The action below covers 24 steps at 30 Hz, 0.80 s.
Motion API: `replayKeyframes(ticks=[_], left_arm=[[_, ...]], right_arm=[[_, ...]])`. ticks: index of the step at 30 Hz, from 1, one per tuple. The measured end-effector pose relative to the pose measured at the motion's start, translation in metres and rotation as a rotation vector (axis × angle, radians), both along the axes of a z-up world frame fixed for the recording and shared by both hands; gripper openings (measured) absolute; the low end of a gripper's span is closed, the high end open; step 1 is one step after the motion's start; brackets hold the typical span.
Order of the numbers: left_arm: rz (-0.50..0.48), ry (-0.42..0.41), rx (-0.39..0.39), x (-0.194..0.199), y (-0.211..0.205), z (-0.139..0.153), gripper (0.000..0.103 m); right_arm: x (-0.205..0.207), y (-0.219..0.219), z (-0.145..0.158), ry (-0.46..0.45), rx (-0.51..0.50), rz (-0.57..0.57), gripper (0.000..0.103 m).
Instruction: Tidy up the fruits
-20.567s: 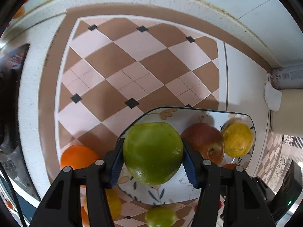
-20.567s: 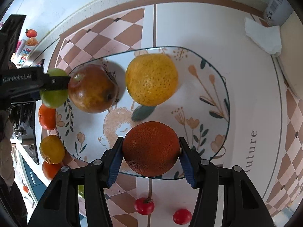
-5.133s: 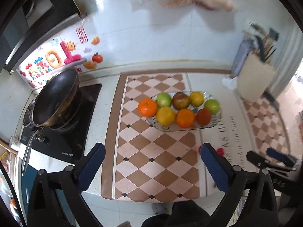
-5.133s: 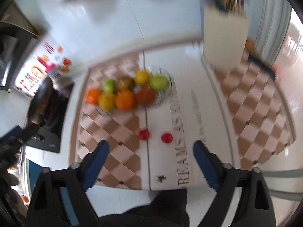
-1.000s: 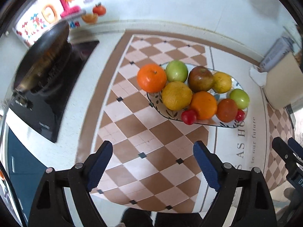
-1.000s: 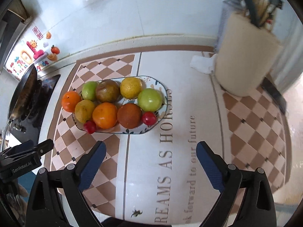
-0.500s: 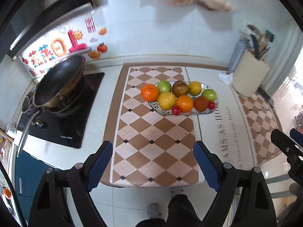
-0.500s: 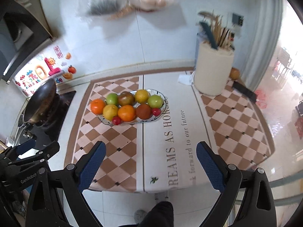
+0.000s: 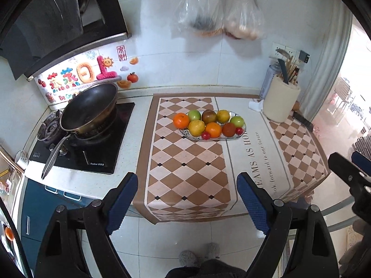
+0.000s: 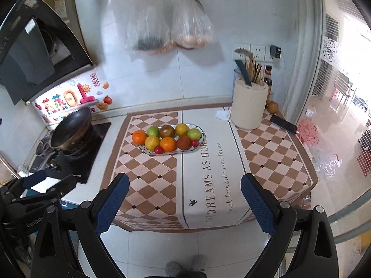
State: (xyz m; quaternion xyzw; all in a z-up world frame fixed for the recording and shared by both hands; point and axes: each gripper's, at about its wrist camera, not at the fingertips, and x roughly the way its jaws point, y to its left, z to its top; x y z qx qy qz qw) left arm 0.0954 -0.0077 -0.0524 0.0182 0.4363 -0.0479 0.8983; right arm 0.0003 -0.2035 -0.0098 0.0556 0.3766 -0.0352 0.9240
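An oval flowered plate (image 9: pixel 241 135) (image 10: pixel 202 139) sits on the checkered counter mat and holds oranges, green apples, a dark red apple, a yellow citrus and two small red tomatoes. One orange (image 9: pixel 181 120) (image 10: pixel 139 137) rests at the plate's left end. My left gripper (image 9: pixel 187 200) is open and empty, held far back from the counter over the floor. My right gripper (image 10: pixel 184 199) is open and empty, equally far back. Each gripper shows at the edge of the other's view.
A wok (image 9: pixel 89 108) sits on the black hob at the left. A cream utensil holder (image 10: pixel 249 106) with a phone (image 10: pixel 283 121) beside it stands at the right. Plastic bags (image 10: pixel 169 27) hang on the wall. My feet show on the tiled floor below.
Both grippers have pulled back and up, away from the counter, so the plate of fruit looks smaller and farther. The fruit has not moved.
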Motion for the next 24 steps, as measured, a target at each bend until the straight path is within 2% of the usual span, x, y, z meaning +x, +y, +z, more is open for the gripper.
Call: replayKeyframes(ticks=[10, 19, 24], left_arm=[[0.022, -0.04, -0.007, -0.027, -0.004, 0.029, 0.087], [0.034, -0.05, -0.011, -0.026, -0.011, 0.032, 0.087], [0.047, -0.045, -0.011, -0.011, -0.016, 0.027, 0.089]], right_arm=[[-0.026, -0.001, 0.03, -0.039, 0.015, 0.051, 0.099], [-0.021, -0.012, 0.029, -0.034, 0.034, 0.058, 0.1], [-0.001, -0.021, 0.021, -0.033, 0.029, 0.045, 0.1]])
